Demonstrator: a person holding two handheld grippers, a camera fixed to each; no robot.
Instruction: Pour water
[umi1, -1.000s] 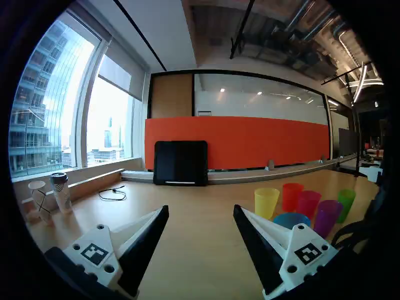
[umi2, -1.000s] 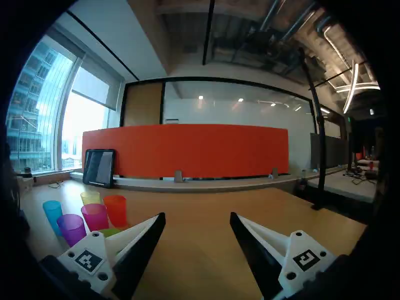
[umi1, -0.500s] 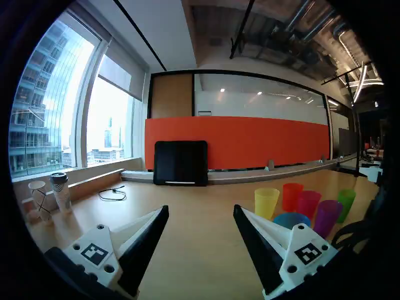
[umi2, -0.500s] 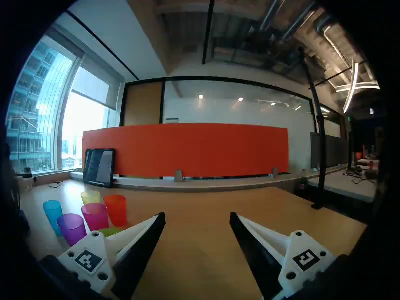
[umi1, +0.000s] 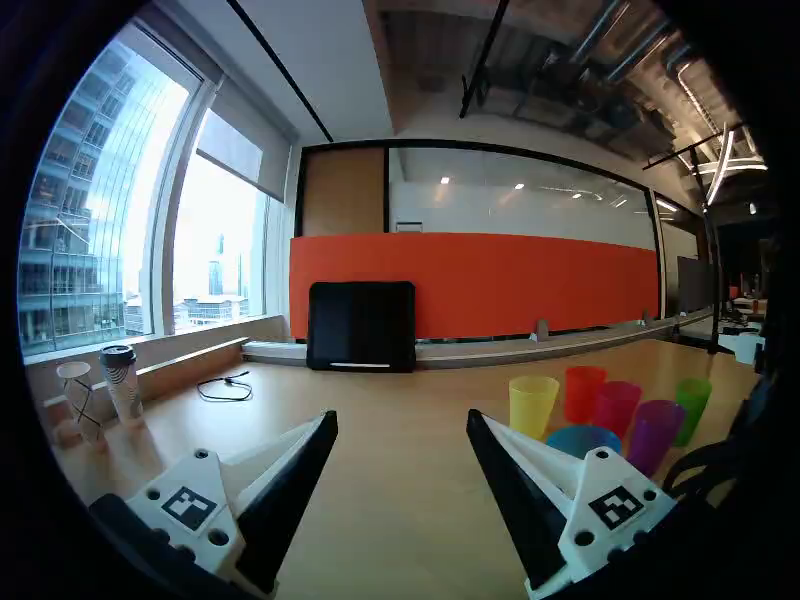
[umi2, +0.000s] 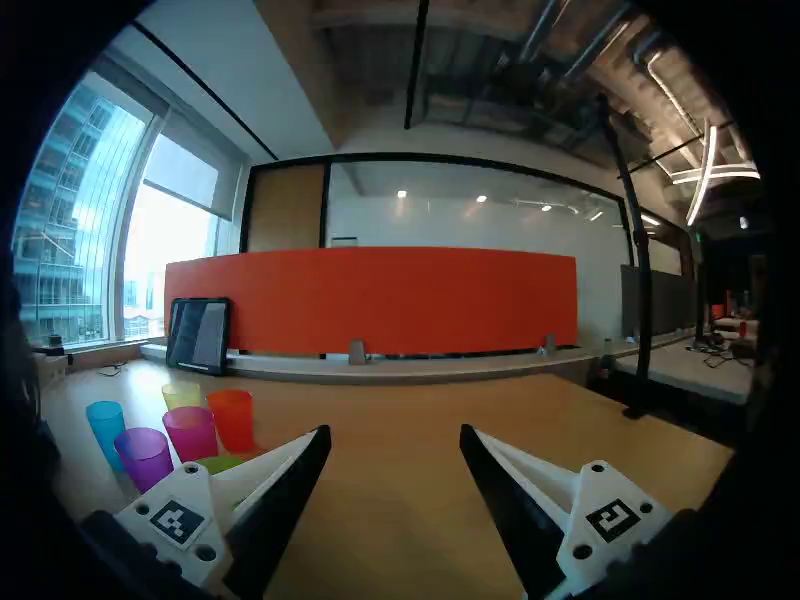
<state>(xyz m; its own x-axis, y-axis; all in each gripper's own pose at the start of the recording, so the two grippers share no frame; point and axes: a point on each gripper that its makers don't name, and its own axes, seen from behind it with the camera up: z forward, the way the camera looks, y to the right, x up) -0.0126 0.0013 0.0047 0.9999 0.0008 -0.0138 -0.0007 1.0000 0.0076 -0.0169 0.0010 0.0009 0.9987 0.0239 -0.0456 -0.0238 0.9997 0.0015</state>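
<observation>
A wooden counter (umi1: 400, 470) spreads across the lower half of both views. A long orange panel (umi1: 500, 280) runs along its far edge, and a dark screen (umi1: 361, 325) is propped against the panel, left of centre in the left gripper view. Each finger carries a square black-and-white tag (umi1: 188, 507). The print on the paper cup (umi1: 120, 383) at the left edge is too small to read.

In the left gripper view, six coloured cups (umi1: 615, 407) stand upright in a cluster at the lower right, beyond and to the right of the right-hand finger. The blue cup (umi1: 583, 440) sits just behind that finger's edge. The left gripper (umi1: 401, 417) has its jaws wide apart and holds nothing, with bare counter between them.

In the right gripper view the same cluster is at the lower left, outside the left-hand finger, and the green cup (umi2: 222, 463) is partly hidden behind it. The right gripper (umi2: 393, 431) also has its jaws spread wide and empty. A thin cable (umi1: 225, 387) lies on the counter near the paper cup.
</observation>
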